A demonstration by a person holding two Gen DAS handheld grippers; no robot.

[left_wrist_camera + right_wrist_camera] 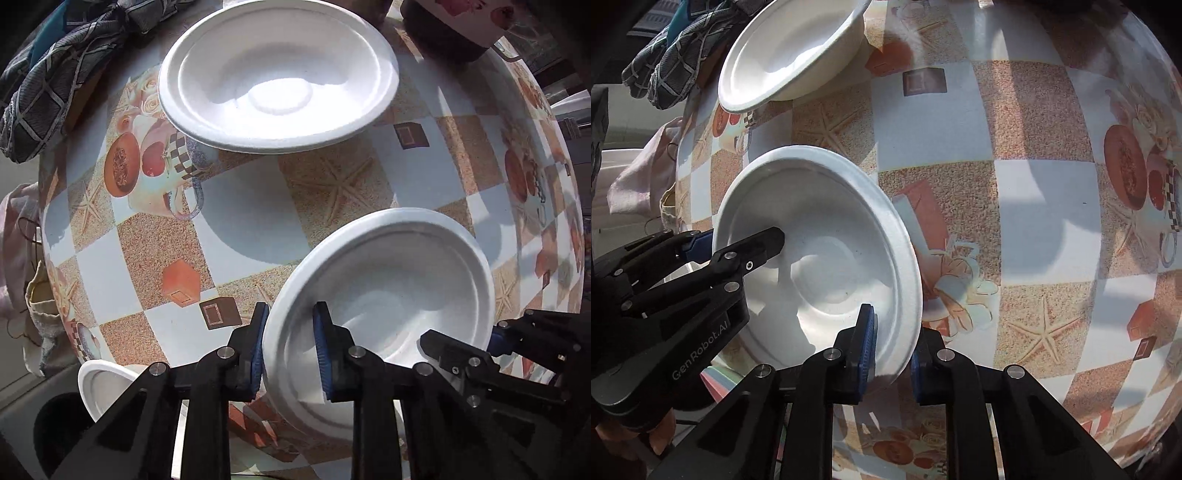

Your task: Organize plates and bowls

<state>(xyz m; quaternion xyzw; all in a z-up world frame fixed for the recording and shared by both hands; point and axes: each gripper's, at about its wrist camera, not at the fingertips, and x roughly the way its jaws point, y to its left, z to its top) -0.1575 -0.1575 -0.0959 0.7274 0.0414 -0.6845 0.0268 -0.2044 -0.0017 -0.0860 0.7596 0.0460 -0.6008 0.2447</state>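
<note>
A white paper bowl (399, 280) sits near the table's front edge, tipped a little. My left gripper (290, 343) is shut on its near-left rim, one blue pad outside the wall and one inside. In the right wrist view my right gripper (892, 350) is shut on the same bowl (820, 221) at its near-right rim. Each gripper shows in the other's view: the right gripper (469, 338) on the bowl's right side, the left gripper (738, 238) on its left. A second white bowl (277, 74) rests farther back on the table, also visible as the far bowl (790, 51).
The table (229, 229) wears a checked cloth with starfish and fruit prints. A dark plaid cloth (48, 74) lies at the far left edge, a dark jar (454, 29) at the far right. A small white dish (99, 384) sits below the near-left edge.
</note>
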